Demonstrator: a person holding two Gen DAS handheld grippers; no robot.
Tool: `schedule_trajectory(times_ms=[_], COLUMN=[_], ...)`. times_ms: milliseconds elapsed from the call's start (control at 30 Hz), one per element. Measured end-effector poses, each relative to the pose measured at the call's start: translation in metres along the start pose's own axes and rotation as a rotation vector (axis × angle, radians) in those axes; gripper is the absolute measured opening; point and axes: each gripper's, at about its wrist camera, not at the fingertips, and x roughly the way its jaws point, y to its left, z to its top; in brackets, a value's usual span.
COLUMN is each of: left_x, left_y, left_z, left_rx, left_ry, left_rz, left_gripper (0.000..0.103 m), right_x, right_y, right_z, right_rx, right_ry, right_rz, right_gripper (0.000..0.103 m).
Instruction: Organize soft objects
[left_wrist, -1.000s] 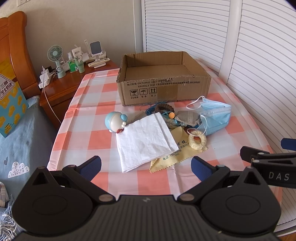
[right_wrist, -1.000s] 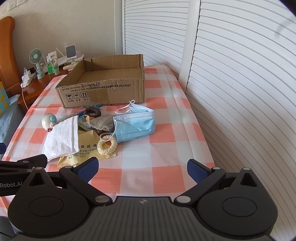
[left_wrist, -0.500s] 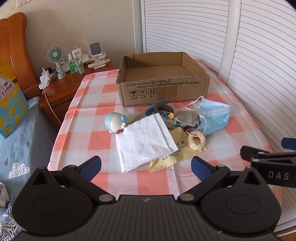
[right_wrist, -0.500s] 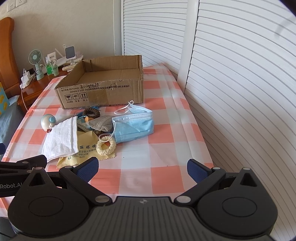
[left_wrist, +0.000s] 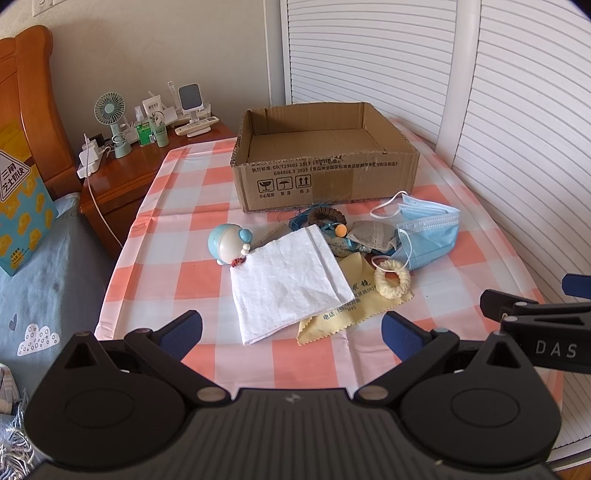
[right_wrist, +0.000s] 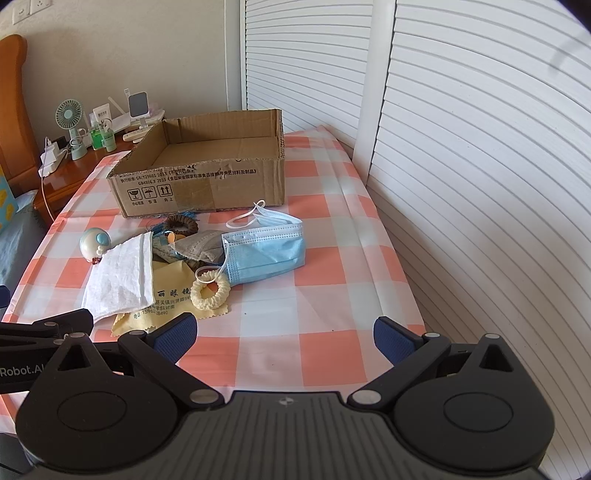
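Note:
A pile of soft things lies on the checked tablecloth in front of an open, empty cardboard box (left_wrist: 325, 177) (right_wrist: 207, 184): a white folded cloth (left_wrist: 288, 284) (right_wrist: 122, 273), a yellow lens cloth (left_wrist: 354, 306) (right_wrist: 170, 295), a cream scrunchie (left_wrist: 392, 283) (right_wrist: 210, 291), a blue face mask (left_wrist: 428, 236) (right_wrist: 266, 251), a grey mask (left_wrist: 373, 234), a brown scrunchie (left_wrist: 327, 216) and a small blue round toy (left_wrist: 229, 245) (right_wrist: 94, 242). My left gripper (left_wrist: 291, 328) is open and empty, near the table's front edge. My right gripper (right_wrist: 284, 332) is open and empty, to its right.
A wooden bedside table (left_wrist: 125, 173) with a small fan (left_wrist: 110, 114), bottles and chargers stands at the back left. A bed with blue bedding (left_wrist: 40, 258) lies left. White louvred doors (right_wrist: 480, 184) run along the right and back.
Both grippers have drifted slightly, the right one a little forward towards the pile. Nothing on the table has moved.

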Motion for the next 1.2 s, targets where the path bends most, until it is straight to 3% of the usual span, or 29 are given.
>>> schedule_trajectory(times_ms=[733,1200], left_x=[0.015,0.044], left_y=[0.003,0.015], left_z=[0.004,0.01], left_rx=[0.013,0.017], left_ry=[-0.001,-0.037], left_rz=[-0.025,-0.051], left_gripper=[0.102,0.102], right_x=[0.012,0.033], right_y=[0.005,0.003], right_z=[0.008,0.015], right_rx=[-0.033,-0.084], right_ry=[-0.024,-0.057], right_rz=[-0.015,0.024], right_gripper=[0.103,0.103])
